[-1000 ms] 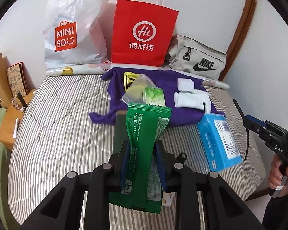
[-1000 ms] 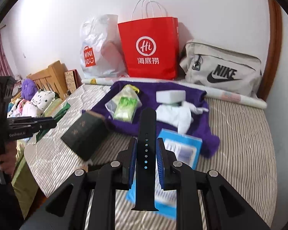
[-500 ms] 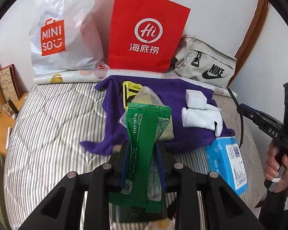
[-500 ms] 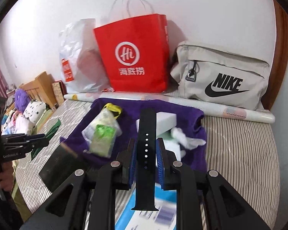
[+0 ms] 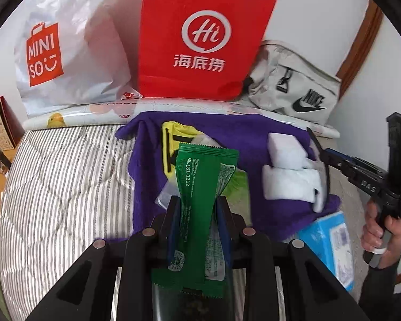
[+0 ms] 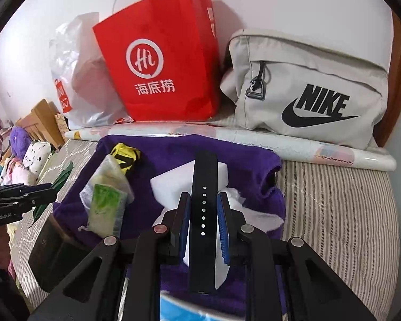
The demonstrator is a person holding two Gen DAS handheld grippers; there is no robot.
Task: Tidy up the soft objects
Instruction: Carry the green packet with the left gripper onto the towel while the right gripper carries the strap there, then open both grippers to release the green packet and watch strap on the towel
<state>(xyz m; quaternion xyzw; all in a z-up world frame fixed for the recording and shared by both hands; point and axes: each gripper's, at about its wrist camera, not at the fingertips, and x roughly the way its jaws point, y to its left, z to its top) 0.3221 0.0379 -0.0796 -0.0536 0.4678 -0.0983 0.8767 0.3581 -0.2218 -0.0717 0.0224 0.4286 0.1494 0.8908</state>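
Observation:
My left gripper (image 5: pixel 199 208) is shut on a green foil packet (image 5: pixel 203 195), held upright above the near edge of a purple towel (image 5: pixel 254 131) on the striped bed. My right gripper (image 6: pixel 203 208) is shut on a black watch strap (image 6: pixel 203 203) with a row of holes, over the same purple towel (image 6: pixel 173 155). On the towel lie a white foam block (image 6: pixel 171 179), white cloth (image 5: pixel 288 184), a clear bag with a green sponge (image 6: pixel 107 200) and a yellow-black item (image 6: pixel 124 155). The right gripper and strap (image 5: pixel 320 160) also show in the left view.
A red paper bag (image 5: pixel 200 40), a white Miniso bag (image 5: pixel 66 48) and a grey Nike bag (image 6: pixel 307 91) stand along the wall behind a rolled sheet (image 6: pixel 294 141). A blue box (image 5: pixel 331 243) lies at the right, a dark box (image 6: pixel 53 251) at the left.
Both grippers have moved forward toward the purple towel and the bags, each still holding its object. The towel and bags look closer and larger.

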